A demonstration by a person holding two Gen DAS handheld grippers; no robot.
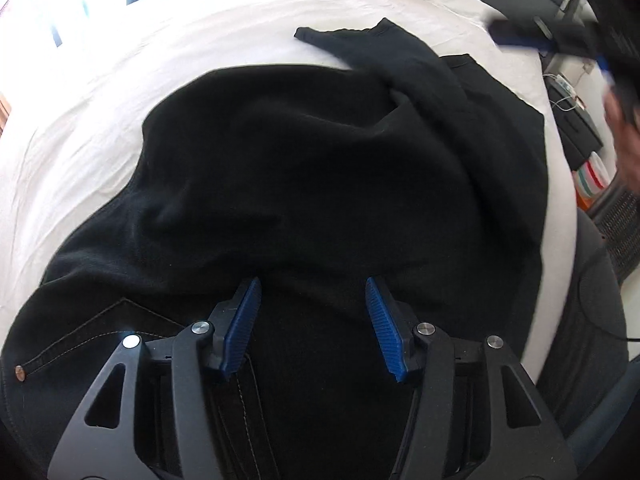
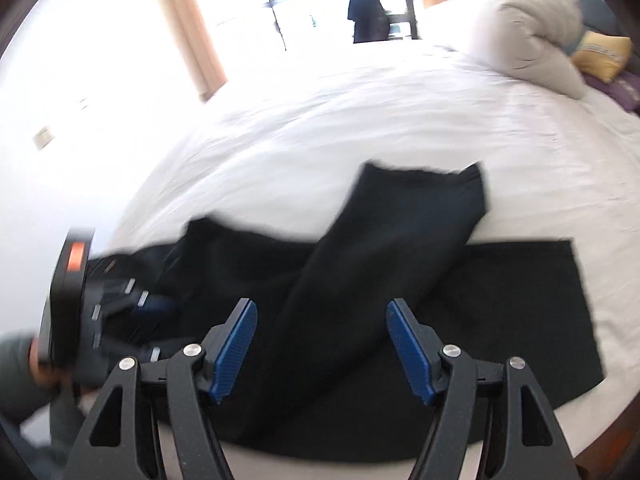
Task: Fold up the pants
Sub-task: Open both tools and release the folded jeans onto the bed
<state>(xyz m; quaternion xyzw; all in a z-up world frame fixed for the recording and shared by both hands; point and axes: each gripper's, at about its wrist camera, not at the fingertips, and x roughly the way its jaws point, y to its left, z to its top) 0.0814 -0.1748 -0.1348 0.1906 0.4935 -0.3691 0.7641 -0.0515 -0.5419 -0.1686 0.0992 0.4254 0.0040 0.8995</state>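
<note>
Black pants [image 1: 320,168] lie crumpled across the centre of the frame on the white bed [image 1: 120,80]. My left tool [image 1: 314,328] and right tool [image 2: 322,344] are both wide, holding nothing.

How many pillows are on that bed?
3, by the right wrist view: a big white pillow at the far end of the bed, a yellow pillow beside it, and a purple pillow just below that. More may be hidden past the picture's edge.

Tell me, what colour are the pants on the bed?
Black. The pants show best in the right wrist view, against the white bed sheet.
</note>
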